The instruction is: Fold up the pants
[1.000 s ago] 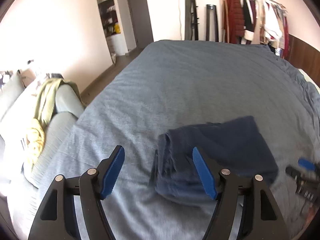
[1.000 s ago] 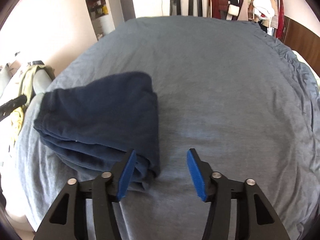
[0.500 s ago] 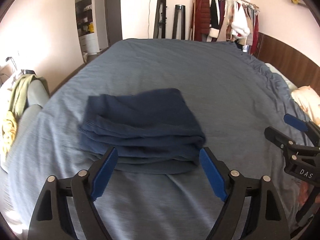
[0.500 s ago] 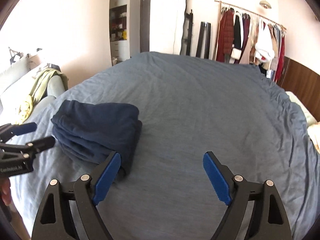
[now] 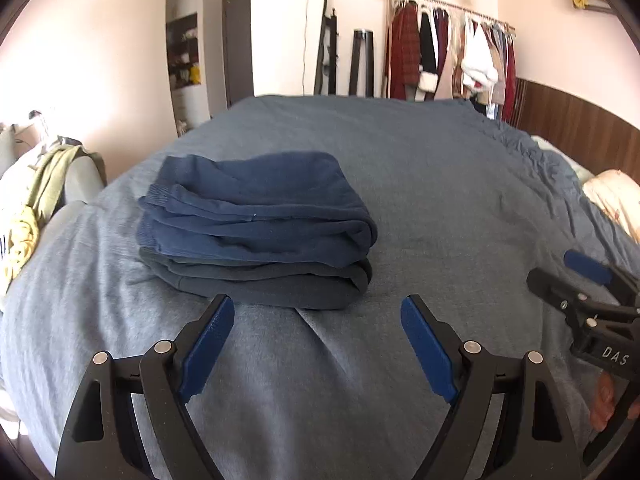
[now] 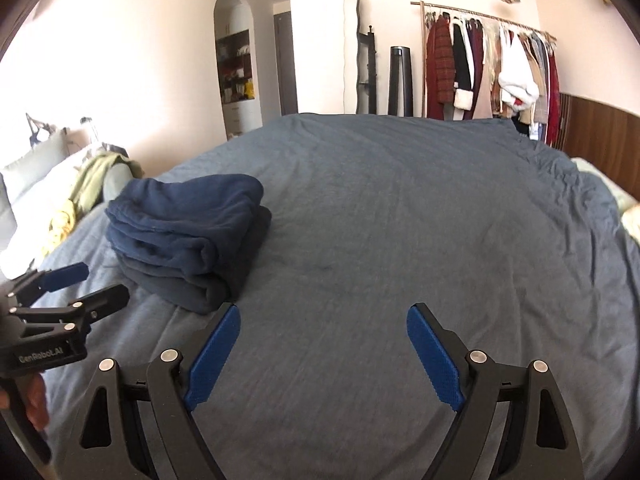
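The folded navy cotton pants [image 5: 256, 228] lie on the blue-grey quilted bed [image 5: 440, 200], left of both grippers.

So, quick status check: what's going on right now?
Left tool open, right tool open, both empty. Pants folded in a stack on the bed. Nothing in the way.

A home bedroom: bed [image 5: 440, 184], clothes rack [image 5: 448, 44], wall mirror [image 6: 352, 48].

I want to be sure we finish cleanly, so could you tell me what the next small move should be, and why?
Probably none on the cloth: just lift both grippers away. The pants lie in a compact stack of layers on the bed, and the left gripper and right gripper are both open, empty and clear of the stack. The folding looks done.
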A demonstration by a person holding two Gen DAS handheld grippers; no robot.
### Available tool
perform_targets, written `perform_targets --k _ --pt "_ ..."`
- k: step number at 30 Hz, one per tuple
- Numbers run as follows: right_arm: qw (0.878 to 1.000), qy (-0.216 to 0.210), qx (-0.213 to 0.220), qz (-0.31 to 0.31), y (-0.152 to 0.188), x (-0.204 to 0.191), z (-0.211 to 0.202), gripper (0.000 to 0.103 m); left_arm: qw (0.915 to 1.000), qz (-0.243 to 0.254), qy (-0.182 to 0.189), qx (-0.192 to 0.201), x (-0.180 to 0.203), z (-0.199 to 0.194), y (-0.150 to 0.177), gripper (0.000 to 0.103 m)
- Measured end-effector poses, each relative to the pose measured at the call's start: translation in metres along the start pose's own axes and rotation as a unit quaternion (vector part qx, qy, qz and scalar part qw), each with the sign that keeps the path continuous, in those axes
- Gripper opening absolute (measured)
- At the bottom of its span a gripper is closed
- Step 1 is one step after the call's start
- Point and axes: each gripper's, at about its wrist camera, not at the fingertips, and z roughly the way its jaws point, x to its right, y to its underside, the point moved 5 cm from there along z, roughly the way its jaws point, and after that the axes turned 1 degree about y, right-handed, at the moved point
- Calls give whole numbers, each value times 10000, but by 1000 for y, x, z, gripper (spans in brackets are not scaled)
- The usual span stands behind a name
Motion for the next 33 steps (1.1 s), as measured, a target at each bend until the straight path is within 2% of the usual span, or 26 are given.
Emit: perform_targets --k 2,6,9,11,15,23,33 --pt "10000 -29 6 60 5 1 -8 86 10000 80 5 35 3 -13 3 86" --pt "9998 110 124 89 11 1 -31 86 9989 374 -235 164 9 -36 3 90" --pt "9997 163 184 59 16 -1 -50 86 9982 478 -226 266 18 -53 6 91" --pt "9996 198 215 43 20 -1 -61 86 9982 459 -245 295 22 -62 11 94" --pt "9994 219 253 66 28 1 -82 86 9990 317 -147 293 27 -81 19 95" --pt "9989 220 396 100 35 6 -117 86 9989 177 -189 392 30 -114 30 97" --pt "9986 207 476 75 45 7 -141 86 9990 153 -201 371 40 -134 42 97"
